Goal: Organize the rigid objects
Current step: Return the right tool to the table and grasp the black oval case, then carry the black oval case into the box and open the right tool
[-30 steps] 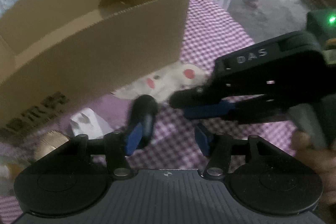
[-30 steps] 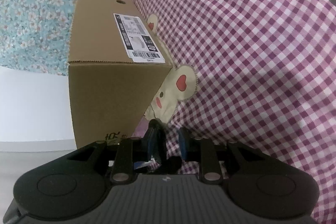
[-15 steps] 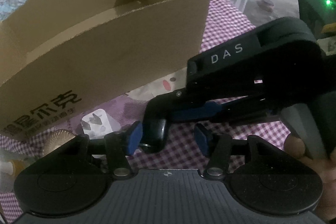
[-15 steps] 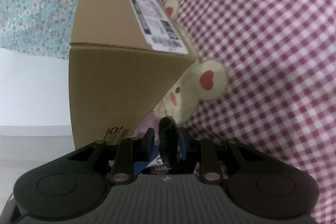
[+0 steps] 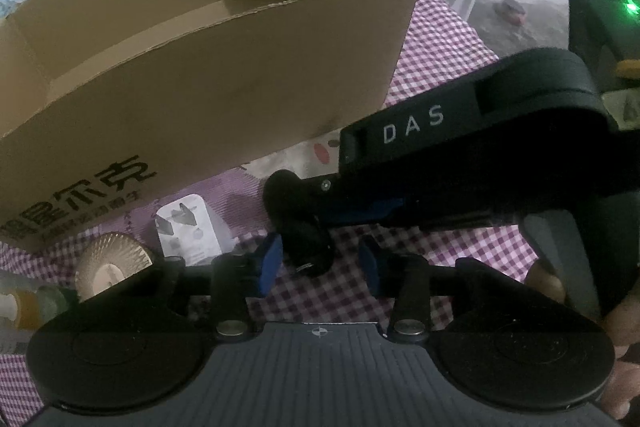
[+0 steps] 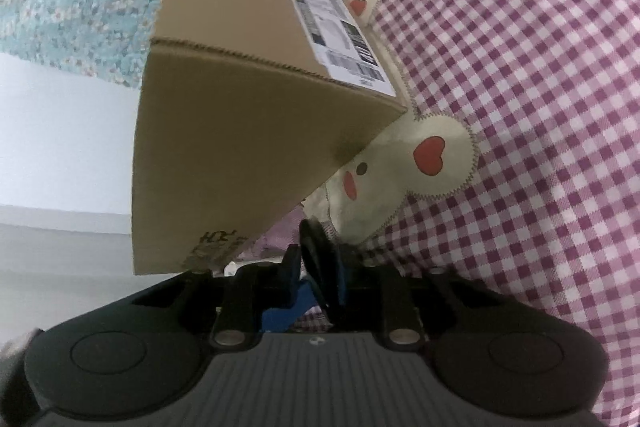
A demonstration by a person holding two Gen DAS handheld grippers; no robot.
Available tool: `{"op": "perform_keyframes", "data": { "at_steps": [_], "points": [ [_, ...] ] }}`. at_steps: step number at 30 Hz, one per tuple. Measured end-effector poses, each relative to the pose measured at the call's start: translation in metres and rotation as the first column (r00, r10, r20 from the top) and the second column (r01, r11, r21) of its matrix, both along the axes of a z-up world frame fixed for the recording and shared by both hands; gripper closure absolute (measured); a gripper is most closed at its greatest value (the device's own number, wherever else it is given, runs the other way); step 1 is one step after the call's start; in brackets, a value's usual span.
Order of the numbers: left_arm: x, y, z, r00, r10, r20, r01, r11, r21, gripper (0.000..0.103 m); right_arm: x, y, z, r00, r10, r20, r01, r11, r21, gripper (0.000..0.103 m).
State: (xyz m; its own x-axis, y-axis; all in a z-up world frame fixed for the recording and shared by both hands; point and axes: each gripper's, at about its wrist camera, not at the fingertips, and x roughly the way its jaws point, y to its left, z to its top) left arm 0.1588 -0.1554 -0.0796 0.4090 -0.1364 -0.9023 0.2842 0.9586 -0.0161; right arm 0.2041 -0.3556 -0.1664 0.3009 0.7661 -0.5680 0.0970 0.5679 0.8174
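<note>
We read "DAS" on our right gripper (image 5: 304, 227), whose jaws are closing on a small black object (image 5: 306, 241) between our left gripper (image 5: 318, 263)'s closing pads, just above the gingham cloth (image 5: 436, 47). Beside it stands the open cardboard box (image 5: 200, 99), with Chinese print and a shipping label (image 6: 334, 35).

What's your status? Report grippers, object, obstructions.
Right gripper closing on black object. Left gripper closing around it, not yet gripping. Cardboard box open behind; no obstruction seen.
</note>
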Motion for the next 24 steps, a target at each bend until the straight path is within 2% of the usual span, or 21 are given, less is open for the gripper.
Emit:
{"op": "perform_keyframes", "data": {
  "at_steps": [5, 10, 14, 19, 20, 22, 24],
  "points": [
    [-0.008, 0.005, 0.009, 1.0, 0.001, 0.008, 0.0, 0.999, -0.033, 0.066, -0.01, 0.005, 0.013, 1.0, -0.014, 0.023, 0.014, 1.0, -0.018, 0.086],
    [-0.027, 0.014, 0.031, 1.0, -0.011, 0.027, 0.014, 0.995, -0.095, 0.066, -0.027, 0.009, 0.042, 0.997, -0.026, 0.074, 0.03, 0.998, -0.048, 0.086],
    [-0.043, 0.025, 0.056, 0.998, -0.002, 0.061, 0.012, 0.986, -0.169, 0.066, -0.044, 0.017, 0.08, 0.989, -0.022, 0.148, 0.034, 0.996, -0.082, 0.087],
    [-0.053, 0.05, 0.098, 0.99, 0.042, 0.137, -0.005, 0.965, -0.264, 0.066, -0.058, 0.038, 0.138, 0.964, 0.011, 0.266, 0.019, 0.994, -0.111, 0.087],
    [-0.05, 0.055, 0.105, 0.987, 0.056, 0.151, -0.011, 0.96, -0.279, 0.066, -0.056, 0.047, 0.151, 0.956, 0.023, 0.291, 0.009, 0.994, -0.109, 0.088],
    [-0.046, 0.071, 0.12, 0.982, 0.082, 0.172, -0.025, 0.95, -0.311, 0.066, -0.048, 0.063, 0.173, 0.943, 0.048, 0.329, -0.018, 0.995, -0.095, 0.097],
    [-0.036, 0.089, 0.133, 0.974, 0.119, 0.192, -0.049, 0.941, -0.336, 0.066, -0.032, 0.082, 0.191, 0.931, 0.077, 0.358, -0.048, 0.995, -0.09, 0.098]
  ]
}}
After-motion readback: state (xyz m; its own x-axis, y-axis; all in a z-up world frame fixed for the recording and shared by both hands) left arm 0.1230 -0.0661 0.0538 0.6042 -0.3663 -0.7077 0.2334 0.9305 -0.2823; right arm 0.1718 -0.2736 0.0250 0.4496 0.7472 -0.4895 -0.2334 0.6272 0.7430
